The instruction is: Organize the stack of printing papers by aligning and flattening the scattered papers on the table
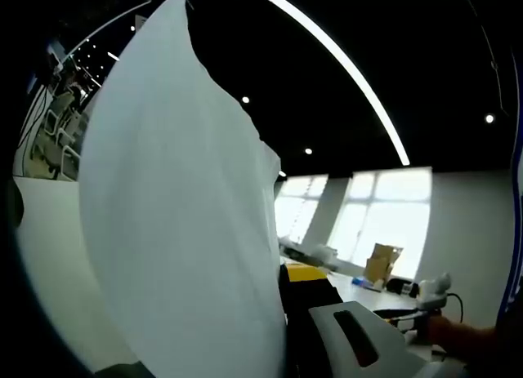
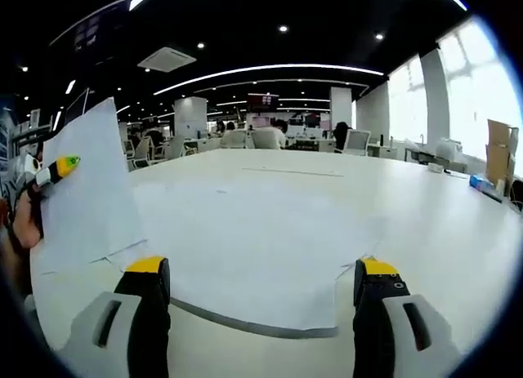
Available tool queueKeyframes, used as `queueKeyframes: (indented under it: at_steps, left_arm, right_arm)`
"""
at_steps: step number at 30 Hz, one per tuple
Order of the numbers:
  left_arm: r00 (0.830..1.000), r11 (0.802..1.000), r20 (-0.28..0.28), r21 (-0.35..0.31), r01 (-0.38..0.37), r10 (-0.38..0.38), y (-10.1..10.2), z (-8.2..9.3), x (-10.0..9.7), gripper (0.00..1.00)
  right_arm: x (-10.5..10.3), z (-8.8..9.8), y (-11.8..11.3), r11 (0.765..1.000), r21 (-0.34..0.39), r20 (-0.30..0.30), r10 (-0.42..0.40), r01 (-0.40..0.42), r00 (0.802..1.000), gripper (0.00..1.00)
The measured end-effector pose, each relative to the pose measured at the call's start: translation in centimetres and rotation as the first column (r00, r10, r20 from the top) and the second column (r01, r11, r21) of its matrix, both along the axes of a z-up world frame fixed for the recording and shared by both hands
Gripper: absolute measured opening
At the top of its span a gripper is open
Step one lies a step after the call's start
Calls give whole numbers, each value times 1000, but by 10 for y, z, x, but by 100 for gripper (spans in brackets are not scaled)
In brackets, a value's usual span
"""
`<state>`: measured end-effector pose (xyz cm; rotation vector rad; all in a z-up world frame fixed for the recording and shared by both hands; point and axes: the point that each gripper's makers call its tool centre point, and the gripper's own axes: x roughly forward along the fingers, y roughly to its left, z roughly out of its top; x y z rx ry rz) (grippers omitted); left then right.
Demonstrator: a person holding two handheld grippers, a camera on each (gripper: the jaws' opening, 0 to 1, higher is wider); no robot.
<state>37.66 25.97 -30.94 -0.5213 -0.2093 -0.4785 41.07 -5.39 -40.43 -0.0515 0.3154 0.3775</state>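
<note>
Papers [image 2: 253, 255] lie flat on the white tabletop [image 2: 425, 206] between the released right gripper [image 2: 260, 292] fingers; the left gripper [image 2: 57, 170] grasps one raised sheet [image 1: 180, 223].

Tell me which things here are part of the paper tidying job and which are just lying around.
Part of the job:
- lifted sheet, held up by the left gripper
- papers on the table, lying ahead of the open right gripper
- white table

Just lying about:
- cardboard box by the windows
- blue item near the table edge
- office chairs in the background
</note>
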Motion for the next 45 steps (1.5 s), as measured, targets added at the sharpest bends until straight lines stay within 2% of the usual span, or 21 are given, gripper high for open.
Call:
queueKeyframes:
  at_steps: [20,36,43,45]
  left_arm:
    - [1000,1000,-1,2,-1,1,-2,0,-1,6]
    - [1000,1000,-1,2,0,0,-4,0,-2,6]
    - [1000,1000,-2,2,0,0,-5,0,-2,6]
    - [1000,1000,-2,2,0,0,-6,0,-2,6]
  right_arm:
    - [-2,-10,4,999,-26,-41,19,-20,999,87]
    - [0,-13,2,999,-48,-50,12,-15,999,86]
    - [0,-13,1,999,-32,-59,12,-13,998,84]
    - [-1,-12,2,999,-31,-56,16,-17,998,80]
